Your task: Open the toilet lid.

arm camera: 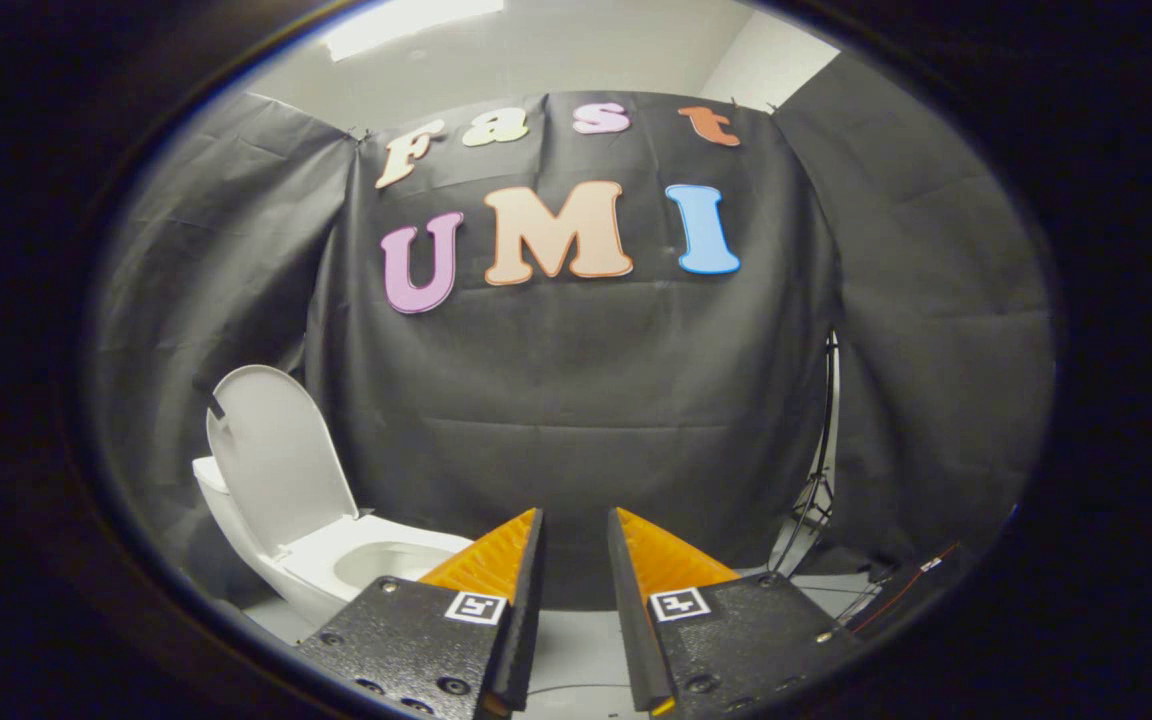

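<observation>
1. Toilet lid is the business here, but nearest me the gripper hangs with its fingers a narrow gap apart, holding nothing.
2. Off to the fingers' left sits the toilet, seat and bowl bared.
3. Behind the bowl, well clear of the fingers, the lid already stands upright; it looks rigid, smooth, fairly light plastic, best taken by its free rim.
4. Beyond the fingers hangs the black cloth wall.

Dim booth, ceiling light, fisheye-bent edges
</observation>
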Available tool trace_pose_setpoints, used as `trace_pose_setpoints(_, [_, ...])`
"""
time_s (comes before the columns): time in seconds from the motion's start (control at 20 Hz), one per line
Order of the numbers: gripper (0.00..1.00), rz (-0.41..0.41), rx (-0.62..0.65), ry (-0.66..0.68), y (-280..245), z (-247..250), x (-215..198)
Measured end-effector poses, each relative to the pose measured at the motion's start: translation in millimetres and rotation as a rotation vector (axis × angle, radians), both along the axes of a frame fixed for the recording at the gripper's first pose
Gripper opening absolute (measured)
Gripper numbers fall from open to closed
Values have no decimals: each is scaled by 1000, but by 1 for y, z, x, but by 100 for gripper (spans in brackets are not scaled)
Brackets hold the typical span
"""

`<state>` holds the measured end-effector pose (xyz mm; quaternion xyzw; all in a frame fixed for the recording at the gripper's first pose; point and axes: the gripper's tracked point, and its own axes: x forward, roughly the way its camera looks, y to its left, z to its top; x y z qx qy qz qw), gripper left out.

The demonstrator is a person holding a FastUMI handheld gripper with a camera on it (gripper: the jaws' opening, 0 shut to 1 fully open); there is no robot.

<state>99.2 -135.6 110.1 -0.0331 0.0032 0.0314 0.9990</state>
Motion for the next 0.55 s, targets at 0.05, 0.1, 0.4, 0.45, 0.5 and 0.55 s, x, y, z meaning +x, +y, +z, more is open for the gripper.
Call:
trace_pose_setpoints(0.05, [38, 6, 2, -1, -4, -1, 1])
trace_pose_setpoints(0.1, [38, 10, 6, 0, -8, -1, 2])
trace_pose_setpoints(0.4, [39, 7, -5, 32, -21, -6, 0])
trace_pose_setpoints(0.45, [39, 8, -8, 22, -20, -3, 0])
trace_pose_setpoints(0.5, [39, 9, -10, 18, -21, -2, 2])
trace_pose_setpoints(0.55, [39, 12, -12, 16, -23, -2, 0])
